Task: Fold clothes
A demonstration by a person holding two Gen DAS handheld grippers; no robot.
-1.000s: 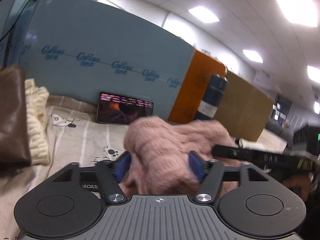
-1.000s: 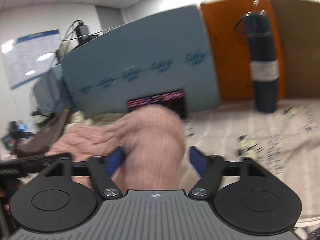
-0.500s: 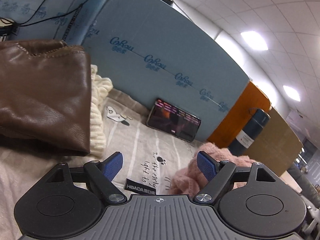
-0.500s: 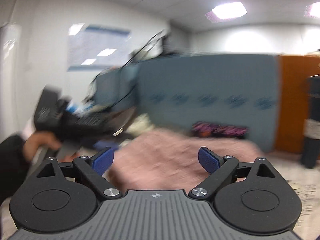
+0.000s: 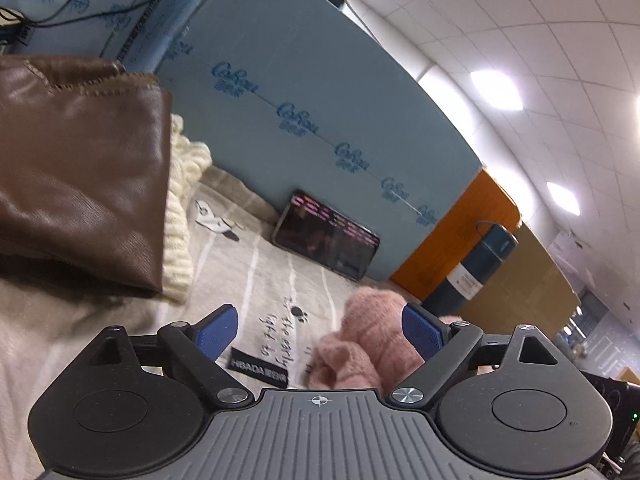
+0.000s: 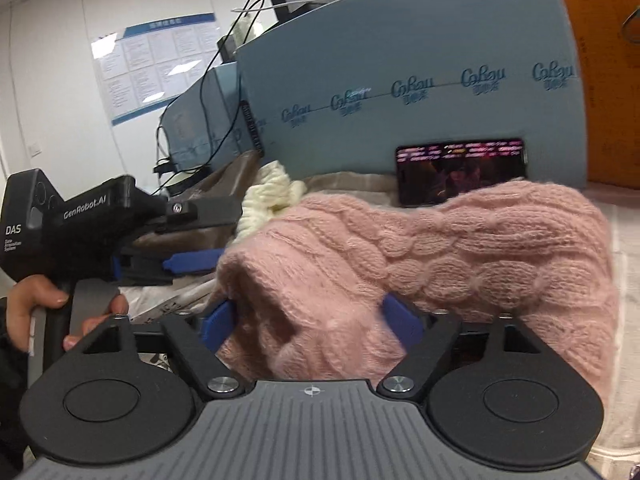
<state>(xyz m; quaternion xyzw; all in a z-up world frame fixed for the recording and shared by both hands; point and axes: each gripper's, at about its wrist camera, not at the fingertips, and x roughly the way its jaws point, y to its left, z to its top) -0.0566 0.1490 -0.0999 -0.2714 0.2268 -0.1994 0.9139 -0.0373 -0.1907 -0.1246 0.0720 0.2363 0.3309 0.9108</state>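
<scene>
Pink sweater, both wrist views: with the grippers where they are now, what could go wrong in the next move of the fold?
1. The pink sweater lies bunched between the right gripper's spread fingers; closing could pinch several layers and spoil the fold.
2. The phone leans on the blue board just behind the sweater; dragging the knit could topple it.
3. The left gripper is open beside the sweater, near the cream knit and brown leather garment; it may snag those.
</scene>
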